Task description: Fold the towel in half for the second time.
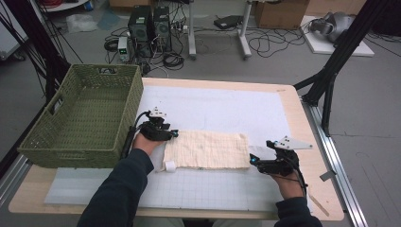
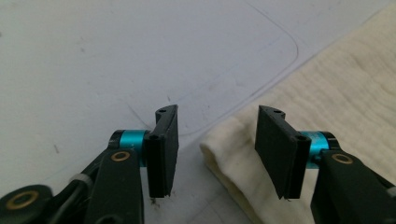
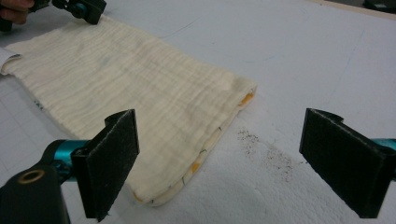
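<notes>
On the white mat [image 1: 213, 101] the cream cloth [image 1: 205, 149] lies folded, both open grippers, left [image 1: 166, 134] and right [image 1: 256, 161], at its ends, the basket [image 1: 75, 142] empty.

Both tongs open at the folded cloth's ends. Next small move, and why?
Probably close the left tongs on the cloth corner: in the left gripper view its jaws stand open with the folded corner between them. The right tongs are also open, but the cloth's edge lies only beside one jaw, so they would likely need to shift over it first. The green basket stands left of the cloth.
</notes>
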A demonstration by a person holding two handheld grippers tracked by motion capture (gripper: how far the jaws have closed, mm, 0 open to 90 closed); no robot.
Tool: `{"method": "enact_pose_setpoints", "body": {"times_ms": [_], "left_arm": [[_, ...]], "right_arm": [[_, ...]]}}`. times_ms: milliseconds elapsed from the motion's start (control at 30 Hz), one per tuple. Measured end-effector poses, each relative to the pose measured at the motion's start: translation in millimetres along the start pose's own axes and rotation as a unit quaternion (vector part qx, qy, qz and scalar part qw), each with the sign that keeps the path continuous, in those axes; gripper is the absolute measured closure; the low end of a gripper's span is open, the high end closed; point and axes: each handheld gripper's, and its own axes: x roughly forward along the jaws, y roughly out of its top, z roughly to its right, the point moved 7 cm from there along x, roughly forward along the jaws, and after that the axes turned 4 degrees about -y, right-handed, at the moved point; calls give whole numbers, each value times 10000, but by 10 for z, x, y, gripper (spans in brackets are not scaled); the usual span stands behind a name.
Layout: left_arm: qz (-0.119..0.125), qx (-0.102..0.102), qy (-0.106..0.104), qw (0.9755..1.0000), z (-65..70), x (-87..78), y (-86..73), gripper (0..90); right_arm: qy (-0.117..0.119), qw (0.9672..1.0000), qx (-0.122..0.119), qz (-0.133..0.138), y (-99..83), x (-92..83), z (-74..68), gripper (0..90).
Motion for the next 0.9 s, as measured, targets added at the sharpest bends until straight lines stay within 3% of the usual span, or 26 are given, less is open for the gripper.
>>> {"method": "enact_pose_setpoints", "body": {"times_ms": [100,367,533,633,800,900], "left_arm": [[-19,113,81,9999,0,-1,-1,563],[130,340,-68,9993,70,-3,-32,813],[173,338,-38,9993,74,-9,-41,830],[185,320,-52,9993,73,-9,-42,831],[206,262,-78,9994,66,-10,-42,830],[206,259,-83,9994,66,-12,-44,830]], "right_arm": [[3,10000,16,-29,-9,4,-2,111],[7,10000,35,-55,-21,32,2,112],[4,9998,112,-139,-17,100,36,111],[111,9991,326,-260,13,160,59,111],[105,9976,364,-582,99,348,154,111],[141,9965,264,-780,181,475,213,112]]}}
